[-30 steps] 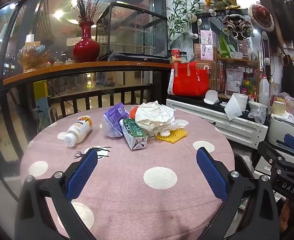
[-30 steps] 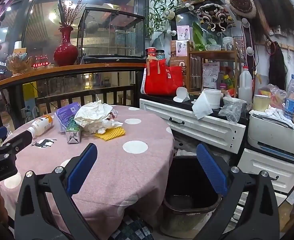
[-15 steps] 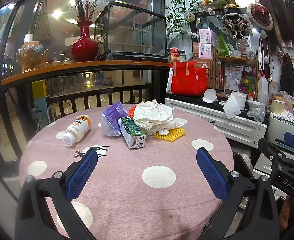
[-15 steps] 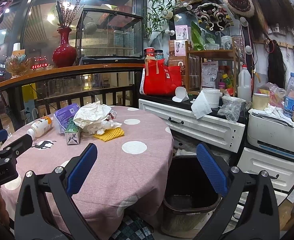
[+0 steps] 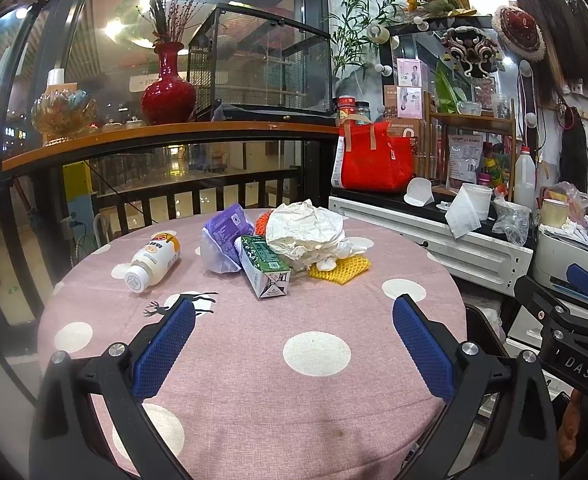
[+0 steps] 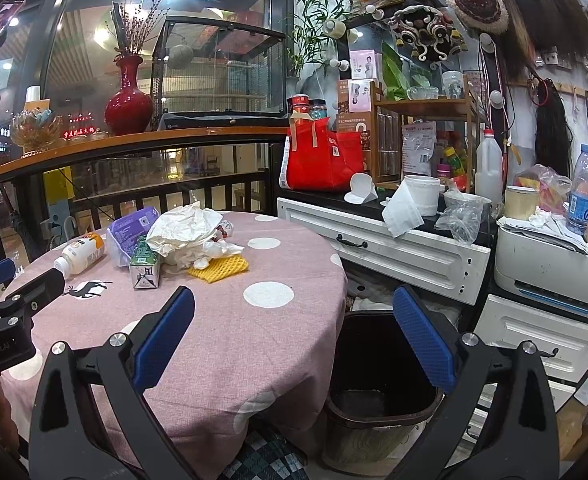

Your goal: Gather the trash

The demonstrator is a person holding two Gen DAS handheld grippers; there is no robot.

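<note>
Since nothing's been picked up yet, the trash sits bunched at the far-middle of the table (image 5: 314,360): crumpled paper (image 5: 306,232), green carton (image 5: 264,266) w/ long axis running toward the camera, yellow foam net (image 5: 340,270), purple bag (image 5: 224,238), and a bottle (image 5: 154,262) lying on its side off to the left. Left gripper (image 5: 294,340) is spread wide, empty, pile dead ahead. Right gripper (image 6: 294,336) is also spread, empty; pile is up-left of it, bin (image 6: 378,396) right below. Left looks nearer the pile.
</note>
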